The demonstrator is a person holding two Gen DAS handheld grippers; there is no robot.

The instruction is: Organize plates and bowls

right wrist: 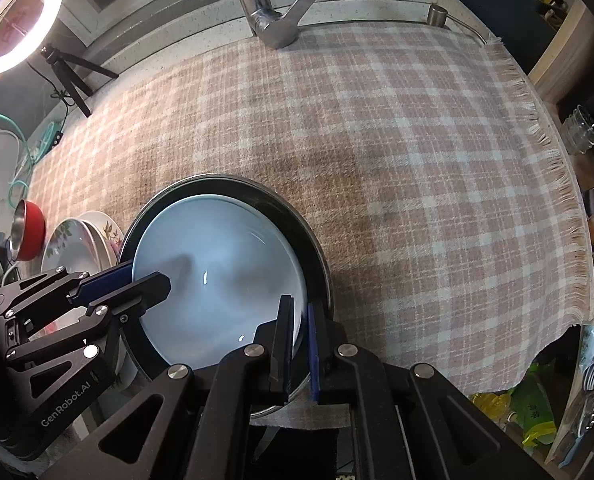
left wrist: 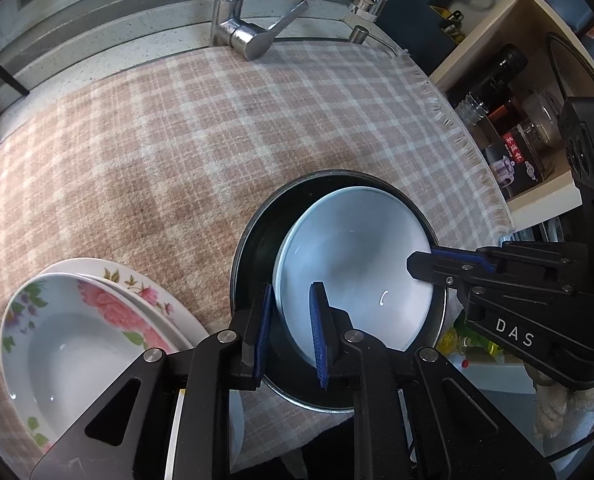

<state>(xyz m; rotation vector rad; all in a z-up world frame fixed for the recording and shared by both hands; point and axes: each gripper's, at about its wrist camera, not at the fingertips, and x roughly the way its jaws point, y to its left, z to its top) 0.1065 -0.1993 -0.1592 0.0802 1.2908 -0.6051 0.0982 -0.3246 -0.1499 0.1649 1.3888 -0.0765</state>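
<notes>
pale bowl: glossy pale blue-white ceramic bowl (left wrist: 357,264) sits inside the dark round metal pan (left wrist: 257,240), pushed toward the pan's right side in the left wrist view, so a dark crescent of pan floor shows on the left. Nesting the 2 saves space on the cloth.
left gripper: left gripper (left wrist: 293,328) pts steeply down, jaws nearly closed, straddling the bowl's near-left rim; one blue pad (left wrist: 266,328) outside, one inside. Prob. pinching the wall, but the pad contact isn't clear.
right gripper: right gripper (right wrist: 299,344) likewise almost closed, rim of same bowl between its pads on the opp. side. A grip at 2 opposite pts keeps a slippery bowl level.
pan: on the pink-and-white checked cloth (left wrist: 177,140), near its front edge, w/ its rim free of both grippers.
floral stack: white flower-printed deep plate (left wrist: 65,336) rests on a matching plate, just left of the pan, already grouped by kind.
step (judged): bowl being set into or lifted from pan; can't tell which.
</notes>
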